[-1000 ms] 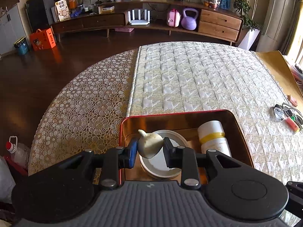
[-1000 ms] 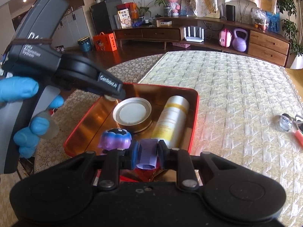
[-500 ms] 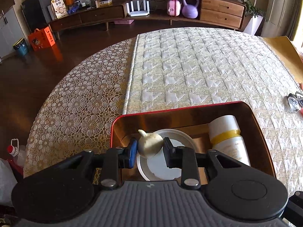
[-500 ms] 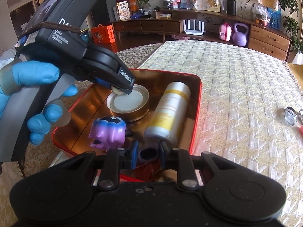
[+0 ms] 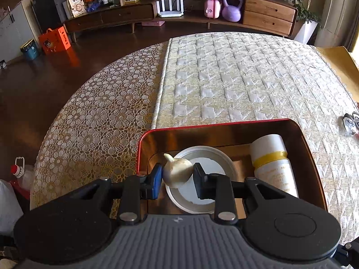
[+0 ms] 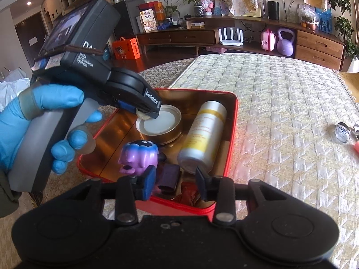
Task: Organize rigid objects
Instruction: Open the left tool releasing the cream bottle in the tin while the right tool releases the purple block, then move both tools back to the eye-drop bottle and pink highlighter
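My left gripper (image 5: 177,174) is shut on a cream garlic bulb (image 5: 177,171), holding it just above a round tin with a white lid (image 5: 208,161) in the red tray (image 5: 202,125). The right wrist view shows that gripper (image 6: 149,113) from the side over the tin (image 6: 160,123), with a blue-gloved hand (image 6: 44,103) holding it. My right gripper (image 6: 176,183) hangs over the tray's near rim (image 6: 233,116) and its jaws are opening. A purple toy figure (image 6: 139,157) stands in the tray by the left finger, its dark purple part (image 6: 169,176) lying free between the pads.
A white bottle with a yellow band (image 6: 205,134) lies in the tray on the right side. A small round shiny object (image 6: 342,132) and a pink item (image 6: 356,145) lie on the quilted cloth at far right. The table's rounded edge drops off at left.
The right jaws have spread and let go of the purple toy, which now rests lower in the tray. The left gripper still holds the garlic over the tin.
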